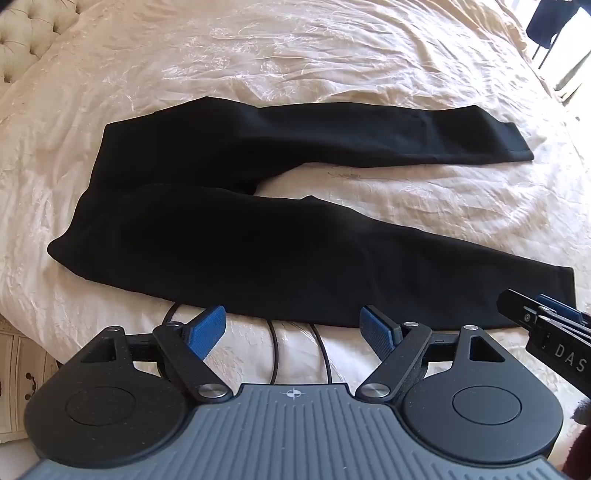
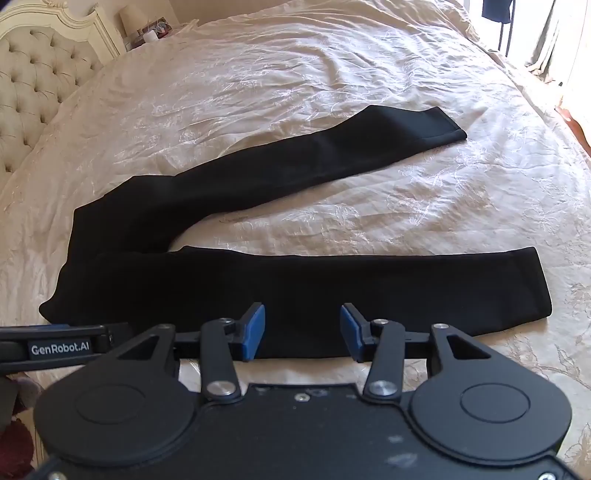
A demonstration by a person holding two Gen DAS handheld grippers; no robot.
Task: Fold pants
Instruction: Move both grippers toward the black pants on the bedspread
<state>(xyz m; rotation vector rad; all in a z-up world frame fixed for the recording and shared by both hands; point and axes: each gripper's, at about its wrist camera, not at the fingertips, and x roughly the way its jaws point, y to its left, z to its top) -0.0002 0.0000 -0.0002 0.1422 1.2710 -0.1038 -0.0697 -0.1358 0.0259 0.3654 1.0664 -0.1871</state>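
Observation:
Black pants (image 1: 229, 236) lie flat on the cream bedspread (image 1: 295, 55), waist at the left, both legs spread apart and running to the right. My left gripper (image 1: 293, 326) is open and empty, just short of the near leg's front edge. My right gripper (image 2: 303, 325) is open and empty, its blue pads (image 2: 255, 328) over the near leg's (image 2: 369, 291) front edge. The right gripper also shows in the left wrist view (image 1: 543, 321), near the near leg's hem. The far leg (image 2: 332, 162) angles away to the back right.
A tufted cream headboard (image 2: 33, 74) stands at the left. A nightstand with a lamp (image 2: 144, 26) is at the back left. Black cables (image 1: 295, 354) lie on the bed under my left gripper. Curtains and a dark garment (image 2: 495, 11) are at the back right.

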